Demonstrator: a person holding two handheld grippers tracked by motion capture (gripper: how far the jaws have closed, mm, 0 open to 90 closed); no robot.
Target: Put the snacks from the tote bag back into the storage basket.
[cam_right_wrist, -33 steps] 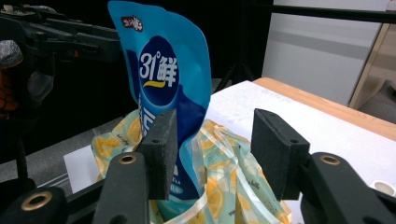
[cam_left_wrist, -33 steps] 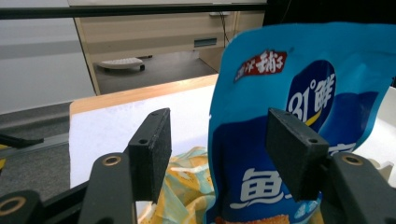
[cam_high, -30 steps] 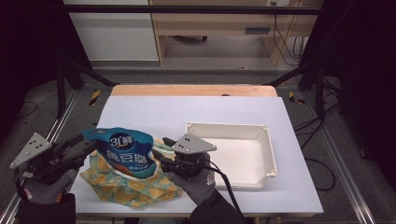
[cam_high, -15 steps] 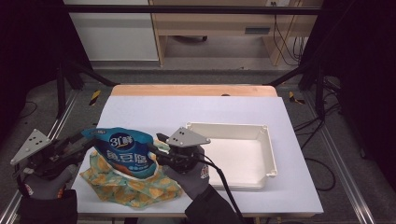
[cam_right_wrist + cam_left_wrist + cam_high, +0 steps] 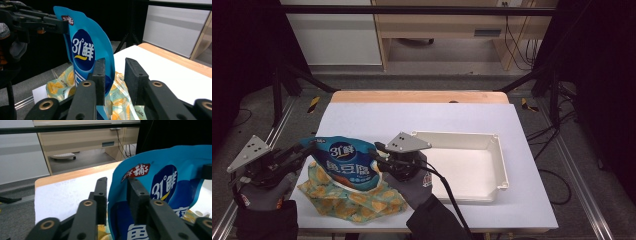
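A blue snack bag [image 5: 344, 167] stands upright between my two grippers, its bottom resting on a flat yellow patterned bag [image 5: 357, 200]. My left gripper [image 5: 309, 147] is shut on the blue bag's upper left edge. The bag [image 5: 162, 182] fills the gap between the jaws of my left gripper [image 5: 117, 185], which have just been closing. My right gripper [image 5: 377, 155] is at the bag's right edge. In its own view the right gripper [image 5: 113, 65] has the edge of the bag [image 5: 85, 50] between jaws that have just been closing. A gap still shows beside the right jaw.
A white rectangular tray [image 5: 497, 150] lies on the white tabletop [image 5: 412, 115] just right of my right hand. The table's wooden far edge [image 5: 417, 96] is beyond it. Dark frame posts stand at both sides.
Both pairs of jaws have narrowed around the blue bag's edges. The bag stays upright in the same spot and the hands have barely shifted.
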